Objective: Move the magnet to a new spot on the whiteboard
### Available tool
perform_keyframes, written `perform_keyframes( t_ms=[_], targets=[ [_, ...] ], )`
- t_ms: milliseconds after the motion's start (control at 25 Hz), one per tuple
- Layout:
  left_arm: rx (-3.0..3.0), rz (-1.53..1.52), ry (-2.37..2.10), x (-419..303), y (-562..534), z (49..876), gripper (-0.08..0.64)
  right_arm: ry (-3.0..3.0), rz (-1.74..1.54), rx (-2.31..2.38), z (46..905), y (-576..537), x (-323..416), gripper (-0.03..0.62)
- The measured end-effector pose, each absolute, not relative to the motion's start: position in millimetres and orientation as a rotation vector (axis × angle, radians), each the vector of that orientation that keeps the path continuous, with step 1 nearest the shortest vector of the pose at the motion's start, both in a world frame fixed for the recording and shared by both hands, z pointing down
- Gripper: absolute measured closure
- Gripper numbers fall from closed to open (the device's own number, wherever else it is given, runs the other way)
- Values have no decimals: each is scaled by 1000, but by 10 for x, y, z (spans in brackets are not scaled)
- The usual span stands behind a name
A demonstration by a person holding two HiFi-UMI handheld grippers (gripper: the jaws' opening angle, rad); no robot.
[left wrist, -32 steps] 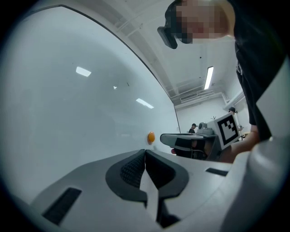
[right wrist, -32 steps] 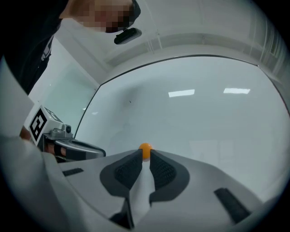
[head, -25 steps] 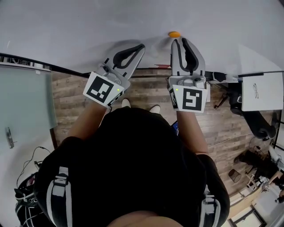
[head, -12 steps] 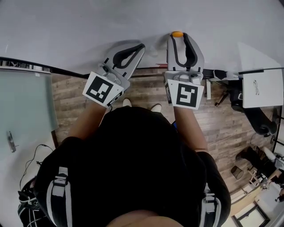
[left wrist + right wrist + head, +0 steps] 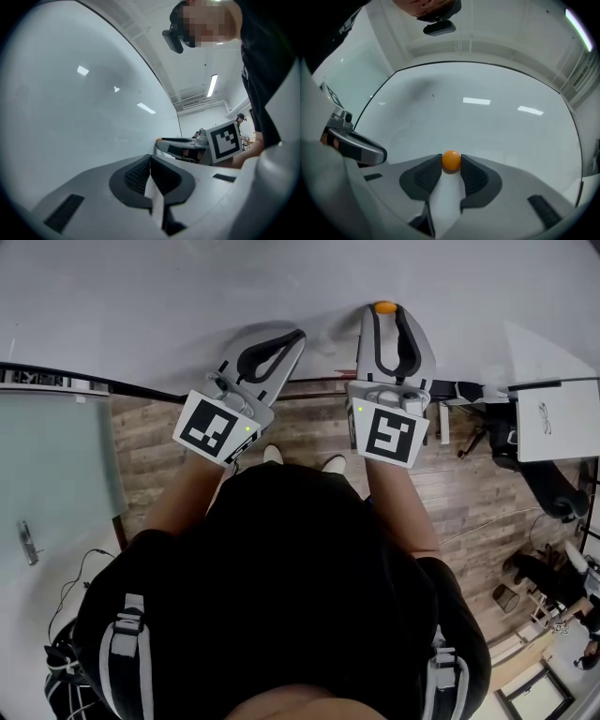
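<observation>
A small orange ball magnet sticks to the whiteboard. It sits right between the tips of my right gripper. In the right gripper view the magnet touches both black pads, and the jaws are closing on it against the whiteboard. My left gripper hangs to the left of it, close to the board, jaws together and empty. In the left gripper view, the left gripper is shut, and the right gripper shows beyond it at the whiteboard.
The whiteboard's dark lower edge runs above a wooden floor. A glass door with a handle stands at the left. A white board with a drawing and dark clutter lie at the right.
My right gripper has moved up to the board and now has the magnet between its tips; before, the magnet lay clear of them. The left gripper has stayed still.
</observation>
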State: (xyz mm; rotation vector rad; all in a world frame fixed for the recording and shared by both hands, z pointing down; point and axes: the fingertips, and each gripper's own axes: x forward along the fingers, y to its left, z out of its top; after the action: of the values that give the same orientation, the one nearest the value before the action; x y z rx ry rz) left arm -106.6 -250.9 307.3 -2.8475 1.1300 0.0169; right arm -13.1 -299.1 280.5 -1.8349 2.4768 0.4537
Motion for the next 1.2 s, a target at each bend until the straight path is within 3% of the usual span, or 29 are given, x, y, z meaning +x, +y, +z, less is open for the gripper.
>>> perform_keyframes(
  t_ms=[1200],
  targets=[
    [-2891, 47, 1082, -1374, -2392, 3084, 555, 2603, 130, -1546, 2969, -2580, -126, 474]
  ],
)
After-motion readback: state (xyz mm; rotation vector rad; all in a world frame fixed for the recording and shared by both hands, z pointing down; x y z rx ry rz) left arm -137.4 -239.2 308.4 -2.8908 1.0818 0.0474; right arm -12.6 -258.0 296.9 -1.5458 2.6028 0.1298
